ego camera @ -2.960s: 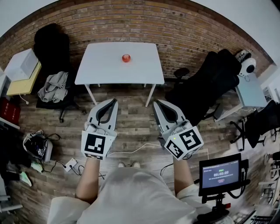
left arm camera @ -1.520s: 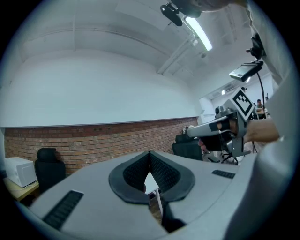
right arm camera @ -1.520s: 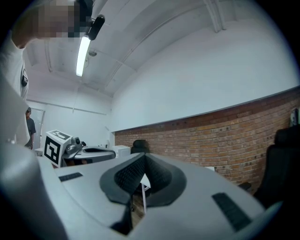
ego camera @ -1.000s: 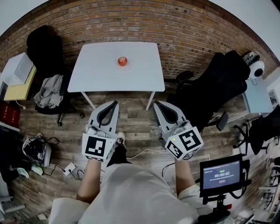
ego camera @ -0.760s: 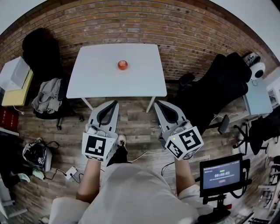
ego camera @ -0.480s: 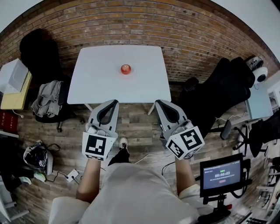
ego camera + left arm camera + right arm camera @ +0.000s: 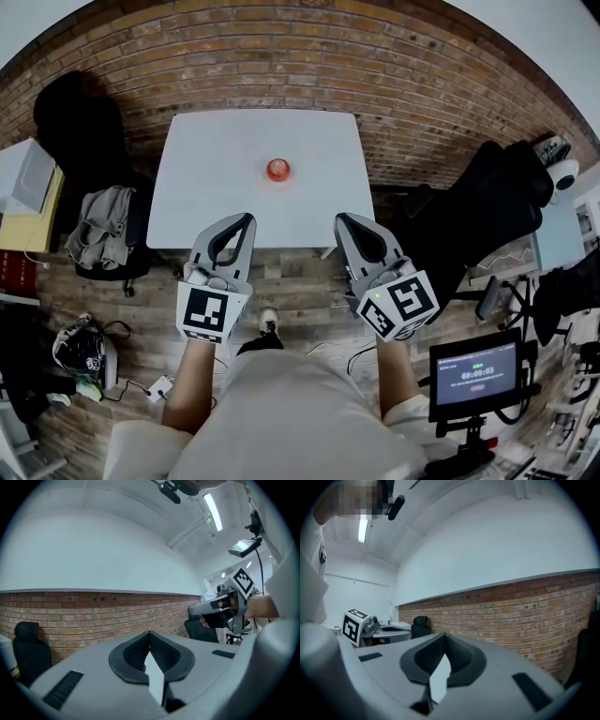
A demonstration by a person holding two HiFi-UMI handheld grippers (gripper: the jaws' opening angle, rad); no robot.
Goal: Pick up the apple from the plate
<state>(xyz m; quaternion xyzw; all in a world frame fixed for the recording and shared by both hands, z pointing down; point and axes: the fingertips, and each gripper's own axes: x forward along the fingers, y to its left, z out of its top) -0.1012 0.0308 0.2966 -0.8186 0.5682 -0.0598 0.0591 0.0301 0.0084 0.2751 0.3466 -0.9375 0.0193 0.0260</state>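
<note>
1. A small red apple (image 7: 277, 170) sits on the white rectangular table (image 7: 206, 187). The plate under it is too small and pale against the tabletop to make out.
2. In the left gripper view, the grey left gripper (image 7: 150, 633) fills the lower frame and hides the tabletop. The grey right gripper (image 7: 444, 634) does the same in the right gripper view.
3. In the head view, both gripper tips cover parts of the table's near edge.
4. The digits on the black-framed screen (image 7: 471, 373) are too small to read.
5. A white and yellow box-like thing (image 7: 23, 192) is cut off at the left edge, and what it is cannot be told.
</note>
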